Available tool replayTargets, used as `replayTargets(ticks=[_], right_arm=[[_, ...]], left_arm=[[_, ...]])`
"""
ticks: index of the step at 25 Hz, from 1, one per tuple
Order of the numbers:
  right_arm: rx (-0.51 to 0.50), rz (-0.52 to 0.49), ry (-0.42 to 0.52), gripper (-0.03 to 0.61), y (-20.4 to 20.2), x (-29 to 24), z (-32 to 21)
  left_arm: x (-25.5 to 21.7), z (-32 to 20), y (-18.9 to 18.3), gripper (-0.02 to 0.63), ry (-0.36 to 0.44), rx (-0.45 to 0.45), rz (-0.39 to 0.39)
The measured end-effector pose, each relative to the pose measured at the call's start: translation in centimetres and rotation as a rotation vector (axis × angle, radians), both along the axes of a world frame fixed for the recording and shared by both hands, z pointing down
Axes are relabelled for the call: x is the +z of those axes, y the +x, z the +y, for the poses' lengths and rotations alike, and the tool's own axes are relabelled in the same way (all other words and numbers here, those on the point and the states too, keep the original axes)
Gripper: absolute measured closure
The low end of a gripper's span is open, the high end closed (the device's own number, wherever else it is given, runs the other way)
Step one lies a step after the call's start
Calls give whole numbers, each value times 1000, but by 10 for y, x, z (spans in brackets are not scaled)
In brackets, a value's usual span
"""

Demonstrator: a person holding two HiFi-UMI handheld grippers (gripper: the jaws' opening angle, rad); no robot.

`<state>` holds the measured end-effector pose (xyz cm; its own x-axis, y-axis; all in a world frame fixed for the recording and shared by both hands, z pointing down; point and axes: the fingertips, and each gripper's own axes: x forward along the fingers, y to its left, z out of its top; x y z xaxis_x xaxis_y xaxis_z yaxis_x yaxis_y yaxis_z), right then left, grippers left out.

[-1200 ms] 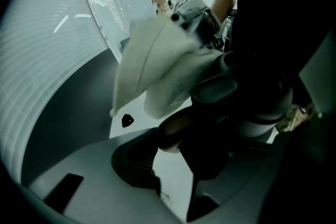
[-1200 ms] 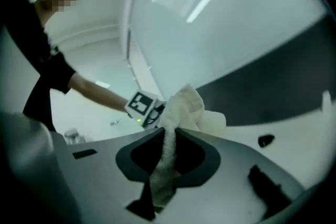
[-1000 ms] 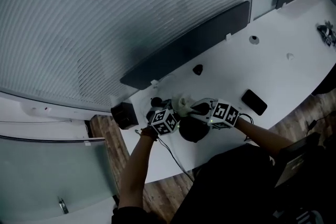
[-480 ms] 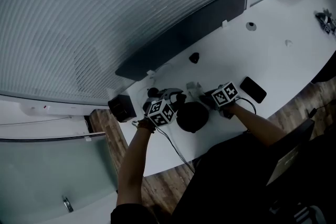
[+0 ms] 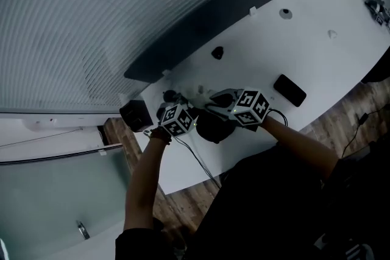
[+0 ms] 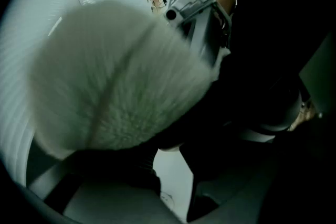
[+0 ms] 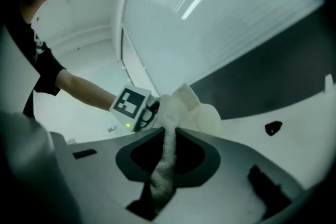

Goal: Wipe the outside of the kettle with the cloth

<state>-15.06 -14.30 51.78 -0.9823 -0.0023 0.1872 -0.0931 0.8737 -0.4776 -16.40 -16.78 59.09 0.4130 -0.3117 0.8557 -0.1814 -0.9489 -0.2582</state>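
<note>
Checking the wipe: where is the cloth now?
In the right gripper view, the cloth is clamped between the tongs of the right gripper, bunching beside the left gripper.

A: What rests on the white table (image 5: 341,64)?
B: The dark kettle (image 5: 211,130); right of it, a flat black phone (image 5: 289,89); beyond it, well apart, a small black object (image 5: 217,52).

Your kettle (image 5: 213,128) is plain black and the fluffy cloth (image 7: 197,113) white, and the cubes on your left gripper (image 6: 173,176) and right gripper (image 7: 167,136) carry black-and-white square markers. The desk (image 5: 329,64) under the kettle is white, with a black phone (image 5: 289,89) to the kettle's right and a black box (image 5: 136,114) to its left. Behind the kettle the wall (image 5: 91,15) is pale grey with fine stripes; the floor (image 5: 332,125) is brown wood grain.
</note>
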Motion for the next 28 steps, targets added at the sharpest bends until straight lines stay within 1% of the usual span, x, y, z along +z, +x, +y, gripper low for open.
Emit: replayTargets(ticks=[3,5,6,9,11,13,14,15,17,19,20,21,22,23,24,28], right_arm=[[35,-22,-123,523,-1,28,-14],[84,-43,-220,523,3,48,-26],[109,-32,-265,523,7,62,-29],[150,67,-390,523,23,121,-19],[164,142,-446,523,35,155,-10],[183,154,-488,523,47,166,-7],[190,139,-485,523,51,162,-8],[197,116,-451,523,55,149,-11],[210,33,-325,523,62,95,-21],[190,-42,-182,523,62,31,-26],[159,-37,-108,523,57,12,-23],[116,0,-39,523,49,6,-17],[70,53,16,523,42,11,-9],[35,97,49,523,37,22,-2],[22,120,59,523,37,32,3],[27,150,5,523,62,51,14]], left_arm=[[0,4,-4,486,-22,-6,-17],[1,0,-6,487,-20,-4,-29],[1,-1,-6,486,-19,-8,-31],[3,1,-6,488,-25,-31,-27],[3,1,-8,486,-29,-61,-24],[4,2,-10,488,-41,-100,-23],[5,3,-13,488,-50,-125,-26],[7,4,-17,486,-63,-159,-29],[6,8,-26,486,-102,-258,-29],[2,15,-32,486,-123,-354,-22],[2,18,-35,486,-112,-379,-30],[1,22,-37,486,-95,-394,-50],[0,26,-37,486,-83,-409,-78],[0,29,-37,486,-82,-429,-104],[0,32,-37,486,-86,-451,-124],[1,37,-42,486,-101,-530,-178]])
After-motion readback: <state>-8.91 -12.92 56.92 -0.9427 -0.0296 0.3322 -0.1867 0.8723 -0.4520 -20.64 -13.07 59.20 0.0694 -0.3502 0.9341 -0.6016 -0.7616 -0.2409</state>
